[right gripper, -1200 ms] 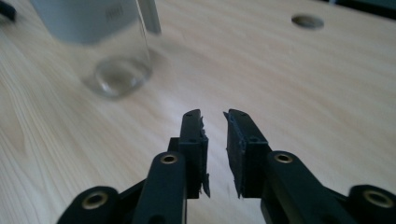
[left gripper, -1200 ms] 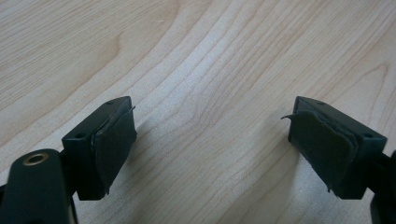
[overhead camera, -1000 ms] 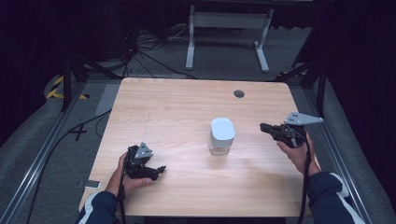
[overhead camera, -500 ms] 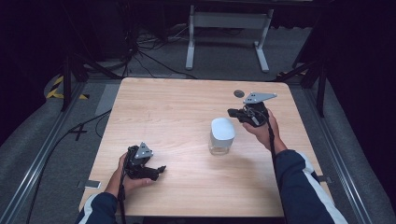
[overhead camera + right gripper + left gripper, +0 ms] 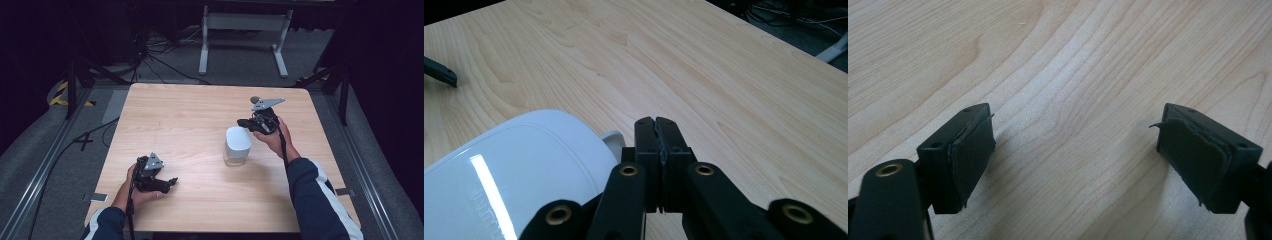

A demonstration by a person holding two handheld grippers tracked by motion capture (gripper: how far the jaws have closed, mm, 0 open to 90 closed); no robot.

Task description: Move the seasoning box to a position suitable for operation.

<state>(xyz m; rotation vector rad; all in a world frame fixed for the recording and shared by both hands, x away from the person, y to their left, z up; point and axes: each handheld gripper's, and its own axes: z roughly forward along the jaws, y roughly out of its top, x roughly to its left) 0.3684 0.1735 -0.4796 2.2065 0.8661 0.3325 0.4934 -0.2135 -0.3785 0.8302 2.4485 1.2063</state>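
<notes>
A clear container with a white lid (image 5: 237, 145) stands upright a little right of the table's middle; its lid (image 5: 509, 175) looms large at the lower left of the right gripper view. My right gripper (image 5: 246, 122) hovers just behind and to the right of the lid, jaws pressed together with nothing between them (image 5: 658, 131). My left gripper (image 5: 170, 182) rests on the wood near the front left, held by a hand. Its two padded jaws stand wide apart over bare wood (image 5: 1073, 142).
The light wooden table (image 5: 190, 115) has a small dark round hole (image 5: 254, 99) near its far right edge. Beyond the far edge stand a white metal frame (image 5: 242, 30) and cables on the grey floor. A black tip (image 5: 439, 71) lies at the right gripper view's left edge.
My right gripper has swung from the table's right side toward the far edge, then come back down close behind the container's lid. The left gripper has stayed put.
</notes>
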